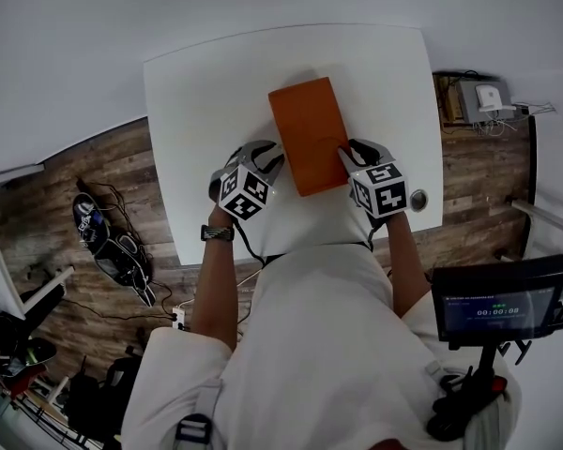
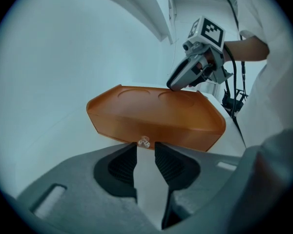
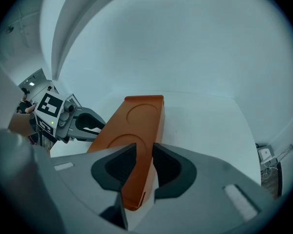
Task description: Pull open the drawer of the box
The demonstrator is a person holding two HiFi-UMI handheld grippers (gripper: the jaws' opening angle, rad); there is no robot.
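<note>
Two hand-held grippers meet the near end of an orange drawer box (image 1: 308,125) on a white table (image 1: 197,101). Left gripper (image 2: 145,149), jaws apart, frames the small clear knob (image 2: 144,142) without pinching it. Right gripper (image 3: 144,150), jaws slightly apart, straddles the box's near right edge, seemingly bracing it. Drawer looks closed. Next: close on the knob, then pull straight toward the near side.

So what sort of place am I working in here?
Probably a lab or office room set up for recording: a white table, a screen on a stand showing a timer, and cables and gear on the wood-look floor.
</note>
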